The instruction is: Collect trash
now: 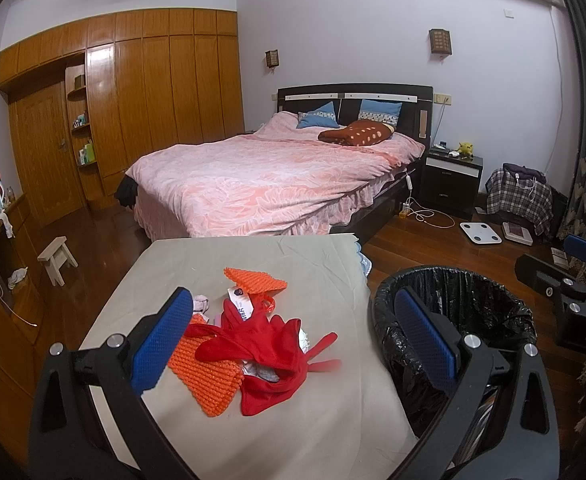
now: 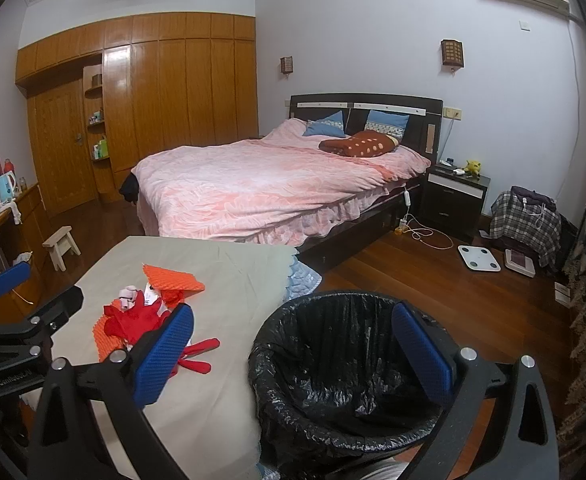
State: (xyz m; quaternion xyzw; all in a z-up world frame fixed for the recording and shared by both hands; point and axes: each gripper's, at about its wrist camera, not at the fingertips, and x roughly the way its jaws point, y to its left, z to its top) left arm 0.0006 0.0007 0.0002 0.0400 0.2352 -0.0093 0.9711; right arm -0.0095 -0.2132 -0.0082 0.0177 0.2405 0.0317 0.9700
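Note:
A pile of trash lies on the grey-covered table point(image 1: 313, 264): a red plastic bag point(image 1: 269, 344), orange foam net pieces point(image 1: 207, 372), a white tag point(image 1: 240, 300) and crumpled white paper. A bin with a black liner point(image 1: 473, 304) stands right of the table. My left gripper point(image 1: 293, 336) is open and empty, just above the pile. My right gripper point(image 2: 289, 356) is open and empty, over the bin's point(image 2: 345, 364) left rim. The pile also shows in the right wrist view point(image 2: 141, 316). The right gripper's body shows at the right in the left wrist view point(image 1: 565, 276).
A bed with a pink cover point(image 1: 269, 176) stands behind the table. A wooden wardrobe point(image 1: 133, 100) lines the left wall. A small stool point(image 1: 57, 260), a nightstand point(image 1: 451, 176), a white scale point(image 1: 481, 233) and a plaid bag point(image 1: 519, 196) are on the wood floor.

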